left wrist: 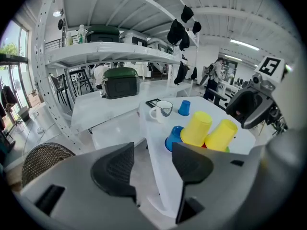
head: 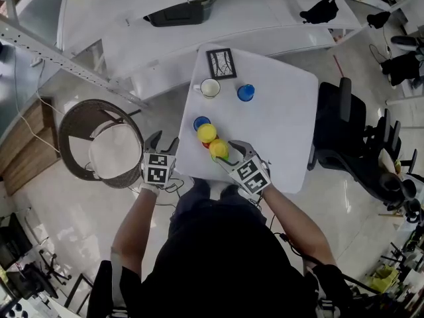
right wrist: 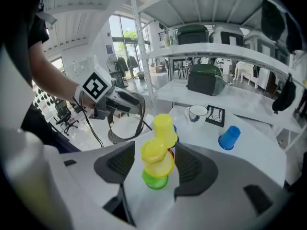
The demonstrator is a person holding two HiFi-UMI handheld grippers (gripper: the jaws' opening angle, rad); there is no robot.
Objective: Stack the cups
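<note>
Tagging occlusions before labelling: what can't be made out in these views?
- Red plastic cup: all views, only a sliver; the yellow plastic cup over it hides the rest.
- Green plastic cup: head view, mostly covered by the second yellow cup stacked on it.
- Black-framed card: print too small, every view.

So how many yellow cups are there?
2. One yellow cup caps a green cup between the right fingers; the second yellow cup, just beyond, caps a red cup. More may hide inside.
</note>
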